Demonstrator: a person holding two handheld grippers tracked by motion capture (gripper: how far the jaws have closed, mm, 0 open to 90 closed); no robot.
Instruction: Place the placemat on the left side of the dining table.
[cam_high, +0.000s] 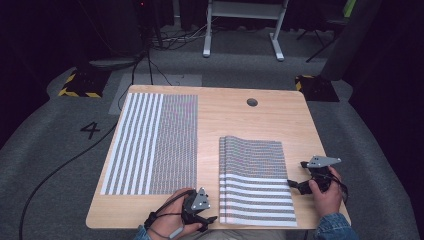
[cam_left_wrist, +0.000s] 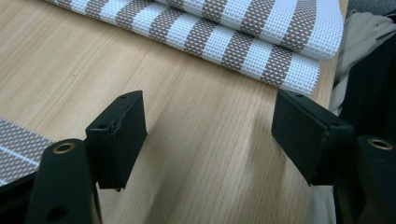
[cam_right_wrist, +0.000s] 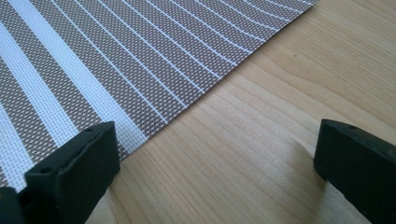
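Two striped woven placemats lie on a wooden table (cam_high: 240, 117). The larger mat (cam_high: 150, 142) is spread flat at the left. A folded mat (cam_high: 255, 180) lies at the front right, doubled in layers. My left gripper (cam_high: 209, 220) sits at the front edge between the two mats, open over bare wood (cam_left_wrist: 210, 140). The folded mat's near corner (cam_left_wrist: 261, 42) lies just ahead of it, and the flat mat's corner (cam_left_wrist: 18, 149) is at its lower left. My right gripper (cam_high: 297, 174) is open at the folded mat's right edge (cam_right_wrist: 93, 70), one jaw over the weave and one over wood.
A round cable hole (cam_high: 252, 102) sits near the table's far edge. On the grey floor beyond are cables (cam_high: 150, 65), white desk legs (cam_high: 242, 30), yellow-black marked blocks (cam_high: 80, 85) and a painted number 4 (cam_high: 90, 130).
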